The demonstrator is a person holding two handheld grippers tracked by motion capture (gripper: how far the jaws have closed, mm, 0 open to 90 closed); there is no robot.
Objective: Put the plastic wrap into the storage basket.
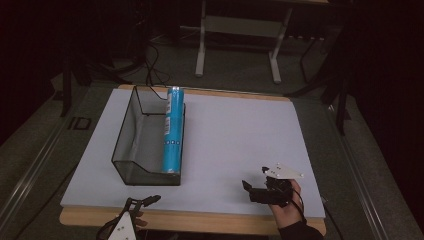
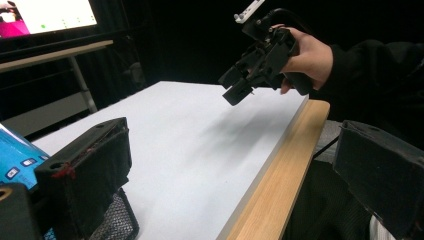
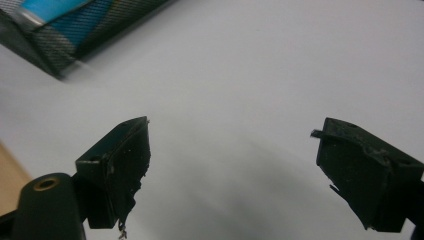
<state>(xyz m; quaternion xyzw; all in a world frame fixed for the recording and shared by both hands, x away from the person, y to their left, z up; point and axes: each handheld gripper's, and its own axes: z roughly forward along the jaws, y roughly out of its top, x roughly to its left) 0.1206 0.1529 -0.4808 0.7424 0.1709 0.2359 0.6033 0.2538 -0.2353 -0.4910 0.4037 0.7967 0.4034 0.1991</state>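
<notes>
Holding both tools back at the near edge of the white table top (image 1: 240,135), you had nothing gripped. Your right gripper (image 1: 255,189) hung above the near right corner with its jaws spread wide and bare board between them; your left gripper (image 1: 143,201) sat at the near edge, jaws likewise wide apart and empty. The tall blue cylindrical tube (image 1: 172,131) lay lengthwise inside the black wire-mesh basket (image 1: 131,131) toward the far left corner, resting along the basket's right wall. To my eye, the risk lay in the reach: the tube was round and smooth, so a pinch off its middle could have let it roll or slip. A jaw could also have caught the mesh rim and dragged the light basket across the board.
</notes>
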